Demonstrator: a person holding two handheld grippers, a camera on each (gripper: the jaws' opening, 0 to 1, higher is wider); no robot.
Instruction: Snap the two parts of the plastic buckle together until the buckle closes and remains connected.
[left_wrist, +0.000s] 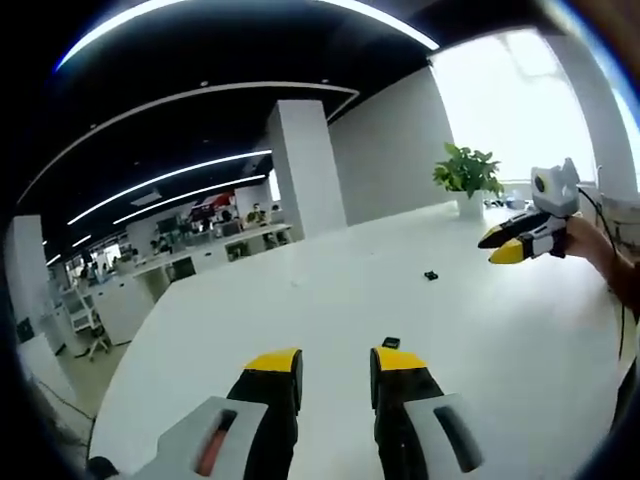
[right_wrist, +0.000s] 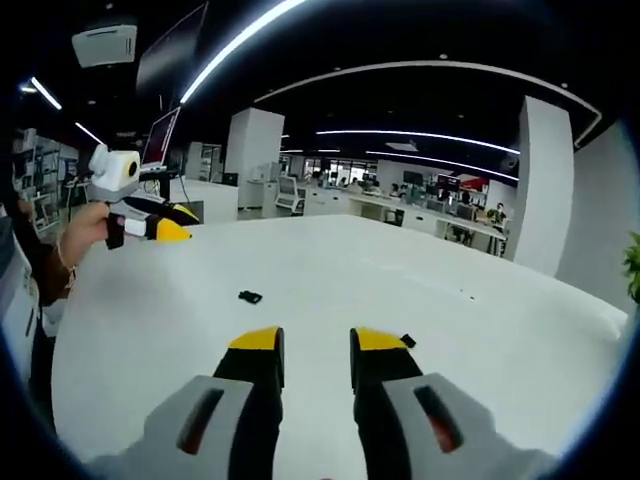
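Left gripper view: my left tool hangs over the white worktop, jaws apart, nothing between them. One buckle half lies on the worktop just past the right jaw tip. The other buckle half sits farther out, well apart from the first. My right tool comes in from the right, held above the worktop, tips close together, but I can't tell from here if it's fully closed. A potted plant stands at the far edge.

Right gripper view: right tool has its jaws apart and empty. One half lies just beside the right jaw tip, the other off to the left. Left tool is raised on the left.

Risks, my call: halves are tiny and flat, so a jaw can skid one away on the slick worktop. A poor pinch angle means the halves meet skewed and never latch. Lifting too high could take a piece out of sight.
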